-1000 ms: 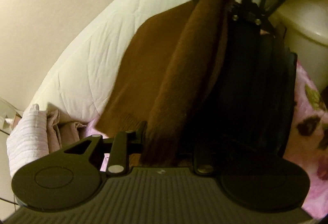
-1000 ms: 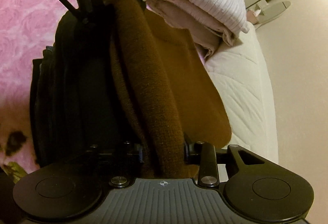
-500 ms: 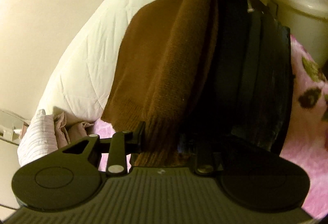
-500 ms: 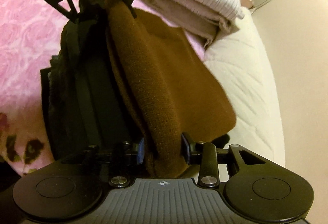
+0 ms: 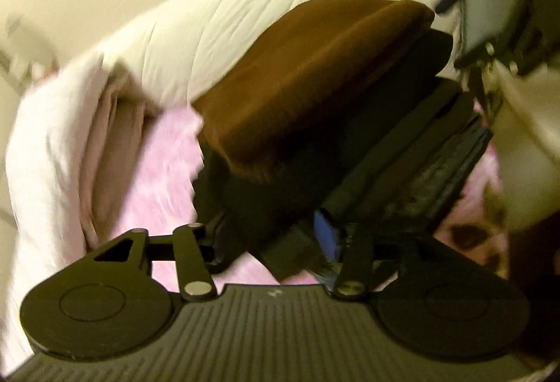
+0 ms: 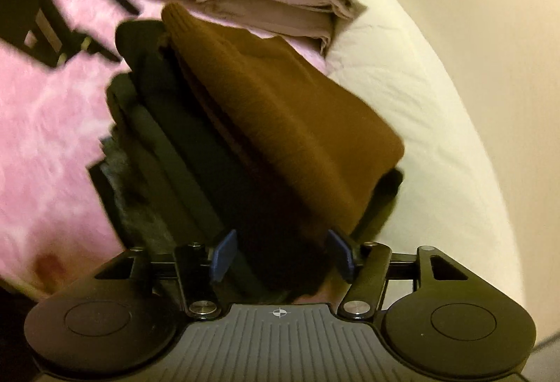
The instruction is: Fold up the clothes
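both hand-held grippers letting go of the brown sweater.
left hand-held gripper (image 5: 276, 242) jaws opening, dark stack (image 5: 402, 151) edge between; sweater (image 6: 280, 102) tops that stack on the pink blanket (image 6: 45, 123); right hand-held gripper (image 6: 281, 254) jaws opening, stack end between.

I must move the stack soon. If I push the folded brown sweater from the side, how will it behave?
The brown sweater looks soft and floppy, so it would probably bunch. It lies atop dark folded clothes, so it may slide off.
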A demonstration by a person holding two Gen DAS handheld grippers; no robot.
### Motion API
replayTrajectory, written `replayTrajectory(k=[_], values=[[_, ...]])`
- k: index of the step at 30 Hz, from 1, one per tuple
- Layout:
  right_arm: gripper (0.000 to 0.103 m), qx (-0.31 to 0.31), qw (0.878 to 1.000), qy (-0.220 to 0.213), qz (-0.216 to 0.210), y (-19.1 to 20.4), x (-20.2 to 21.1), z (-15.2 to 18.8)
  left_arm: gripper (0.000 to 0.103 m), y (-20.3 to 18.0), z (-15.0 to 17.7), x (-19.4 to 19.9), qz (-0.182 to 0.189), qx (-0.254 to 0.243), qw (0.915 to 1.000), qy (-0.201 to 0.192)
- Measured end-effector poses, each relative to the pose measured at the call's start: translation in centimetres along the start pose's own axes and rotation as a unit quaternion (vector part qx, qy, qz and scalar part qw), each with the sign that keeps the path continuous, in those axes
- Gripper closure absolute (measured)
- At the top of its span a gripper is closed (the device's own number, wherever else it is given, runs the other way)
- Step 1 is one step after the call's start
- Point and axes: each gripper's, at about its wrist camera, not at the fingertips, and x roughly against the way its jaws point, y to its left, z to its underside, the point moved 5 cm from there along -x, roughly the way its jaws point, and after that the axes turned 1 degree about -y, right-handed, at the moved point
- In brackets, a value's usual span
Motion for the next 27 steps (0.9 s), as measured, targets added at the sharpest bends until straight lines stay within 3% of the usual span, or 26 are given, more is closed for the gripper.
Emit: replayTrajectory(k=[3, 6, 9, 14, 16, 18, 23, 27], values=[[0.04, -0.07, 0.997, -0.001, -0.022, 0.3, 1.3, 0.4, 0.047, -2.2, 2.4, 3.0, 0.014, 0.07, 0.9974, 0.007], [0.038, -0.165, 0.985, 0.003, -0.051, 0.4, 2.5, 0.9, 0.042, -2.9, 2.7, 4.2, 0.027, 0.125, 0.9918, 0.002], [0.035, -0.272, 0.961, -0.001, -0.057, 0.4, 4.6, 1.6, 0.041, -3.0, 3.0, 6.1, 0.045, 0.179, 0.9827, -0.01], [0.028, -0.424, 0.905, -0.013, -0.033, 2.0, 9.0, 3.5, 0.032, -2.4, 4.4, 10.2, 0.066, 0.238, 0.9686, -0.028], [0.026, -0.462, 0.886, -0.017, -0.032, 3.2, 11.0, 4.2, 0.028, -2.9, 5.5, 11.5, 0.07, 0.243, 0.9669, -0.032], [0.024, -0.482, 0.875, -0.02, -0.029, 4.7, 12.7, 4.7, 0.024, -3.5, 6.8, 13.2, 0.071, 0.245, 0.9663, -0.036], [0.022, -0.499, 0.866, -0.023, -0.006, 8.9, 17.3, 5.8, 0.019, -5.2, 9.7, 17.2, 0.073, 0.267, 0.9597, -0.051], [0.018, -0.504, 0.864, -0.012, 0.0, 12.5, 19.3, 6.7, 0.007, -6.6, 11.6, 19.5, 0.079, 0.28, 0.956, -0.036]])
